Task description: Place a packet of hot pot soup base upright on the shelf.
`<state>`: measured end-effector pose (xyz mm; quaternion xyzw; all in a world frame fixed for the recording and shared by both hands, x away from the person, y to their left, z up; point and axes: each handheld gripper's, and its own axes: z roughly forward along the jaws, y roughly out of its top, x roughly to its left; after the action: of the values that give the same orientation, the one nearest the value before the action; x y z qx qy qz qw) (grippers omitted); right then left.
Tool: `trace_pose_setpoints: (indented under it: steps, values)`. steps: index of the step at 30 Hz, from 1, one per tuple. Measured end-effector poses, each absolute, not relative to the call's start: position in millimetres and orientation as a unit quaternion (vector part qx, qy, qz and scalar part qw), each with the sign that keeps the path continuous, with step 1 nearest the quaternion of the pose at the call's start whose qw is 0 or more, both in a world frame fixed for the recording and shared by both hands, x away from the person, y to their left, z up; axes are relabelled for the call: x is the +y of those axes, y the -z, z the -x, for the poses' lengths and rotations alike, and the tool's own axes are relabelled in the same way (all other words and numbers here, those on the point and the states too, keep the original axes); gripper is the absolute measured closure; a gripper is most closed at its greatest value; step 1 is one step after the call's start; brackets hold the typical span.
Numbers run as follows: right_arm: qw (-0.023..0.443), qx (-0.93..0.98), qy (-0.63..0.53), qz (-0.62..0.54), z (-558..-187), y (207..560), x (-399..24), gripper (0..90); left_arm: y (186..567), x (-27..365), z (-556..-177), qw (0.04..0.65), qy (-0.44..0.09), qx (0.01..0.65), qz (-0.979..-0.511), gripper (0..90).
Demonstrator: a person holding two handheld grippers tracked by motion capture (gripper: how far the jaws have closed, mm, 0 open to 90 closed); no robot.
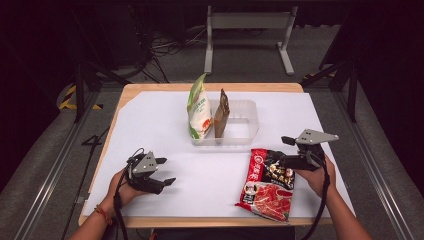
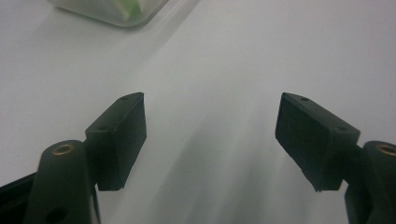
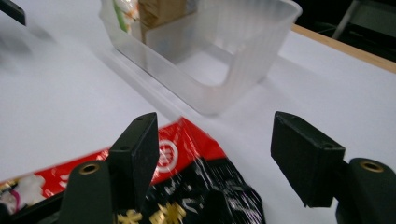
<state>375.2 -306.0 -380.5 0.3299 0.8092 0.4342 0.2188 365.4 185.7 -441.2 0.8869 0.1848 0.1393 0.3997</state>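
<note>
Red-and-black packet (image 3: pixel 187 186) lies under the right gripper's (image 3: pixel 215 154) parted jaws; left gripper (image 2: pixel 210 135) likewise spread

No legible text on packets (image 1: pixel 267 184)

On the worktop (image 1: pixel 150 125), two pouches (image 1: pixel 199 107) stand upright in the left end of a tub (image 1: pixel 247 122) at the middle, with a flat packet (image 1: pixel 267 182) lying before it, to the right.

A red-and-black pouch (image 1: pixel 266 184) lies flat at the lower right of the high view. Above centre, a clear plastic bin (image 1: pixel 243 125) holds two upright packets (green-white bag (image 1: pixel 198 108), brown pack (image 1: pixel 221 114)) at its left end.
</note>
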Motion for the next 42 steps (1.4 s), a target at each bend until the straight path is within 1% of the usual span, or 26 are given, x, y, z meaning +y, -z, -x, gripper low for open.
trace_pose_setpoints:
  steps: [8,13,14,18,21,28,30,32,33,38,42]
  values:
    - [0.208,0.799,-0.419,-0.378,-371,404,-341,32.7,441,184,-363,0.397,-0.139,0.18,-0.889,25.2]
    - [0.178,0.788,-0.421,-0.412,-375,418,-359,32.6,442,183,-362,0.395,-0.138,0.179,-0.89,25.2]
    - [0.166,0.784,-0.421,-0.425,-377,421,-365,31.9,442,184,-362,0.395,-0.138,0.179,-0.89,25.1]
    - [0.142,0.77,-0.434,-0.446,-380,426,-374,30.8,442,184,-362,0.394,-0.139,0.178,-0.891,25.0]
    - [0.133,0.767,-0.436,-0.451,-381,426,-376,30.7,442,184,-362,0.394,-0.138,0.177,-0.891,25.0]
    - [0.076,0.787,-0.419,-0.446,-386,429,-368,30.8,442,184,-362,0.391,-0.137,0.175,-0.893,24.9]
    - [0.069,0.797,-0.408,-0.441,-388,430,-363,30.8,442,183,-362,0.391,-0.136,0.175,-0.893,25.0]
    - [0.057,0.804,-0.398,-0.437,-390,432,-359,33.5,442,183,-362,0.391,-0.136,0.173,-0.894,24.9]
    - [0.05,0.808,-0.392,-0.436,-392,433,-358,32.8,443,183,-362,0.391,-0.136,0.173,-0.894,25.0]
    - [0.044,0.813,-0.384,-0.435,-395,433,-355,33.2,443,183,-362,0.391,-0.135,0.175,-0.893,25.0]
    - [0.046,0.803,-0.387,-0.45,-394,433,-355,35.6,443,181,-362,0.386,-0.136,0.171,-0.896,24.9]
